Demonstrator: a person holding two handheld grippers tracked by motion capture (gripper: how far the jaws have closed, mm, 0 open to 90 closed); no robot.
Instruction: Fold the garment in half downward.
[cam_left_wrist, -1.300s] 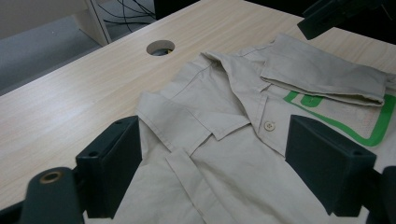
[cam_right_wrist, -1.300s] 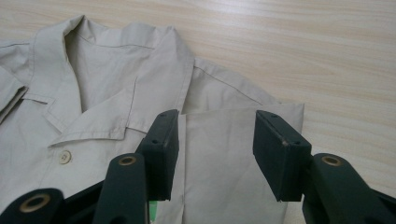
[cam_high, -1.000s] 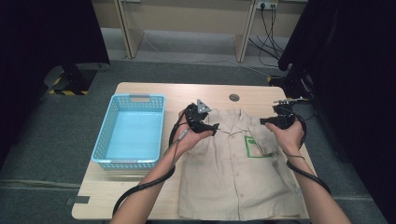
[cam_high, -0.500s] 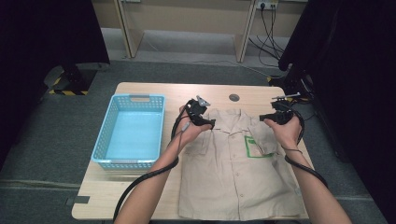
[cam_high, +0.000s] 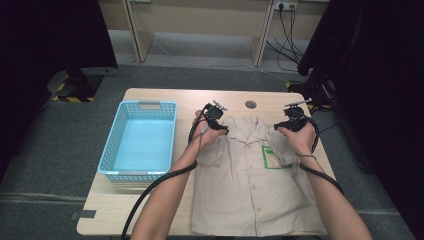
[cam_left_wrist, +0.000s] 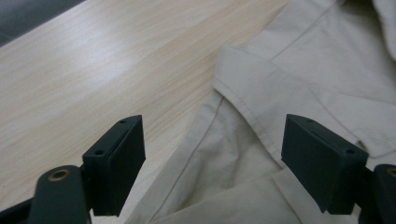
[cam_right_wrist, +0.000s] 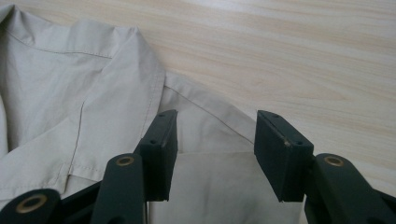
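Straddling the shirt's (cam_high: 252, 175) shoulder edges, left gripper (cam_left_wrist: 212, 163) and right gripper (cam_right_wrist: 215, 154) hang spread, gripping nothing.

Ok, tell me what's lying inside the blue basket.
The blue basket looks empty: its pale floor shows bare in the high view. The near wall hides a thin strip of that floor.
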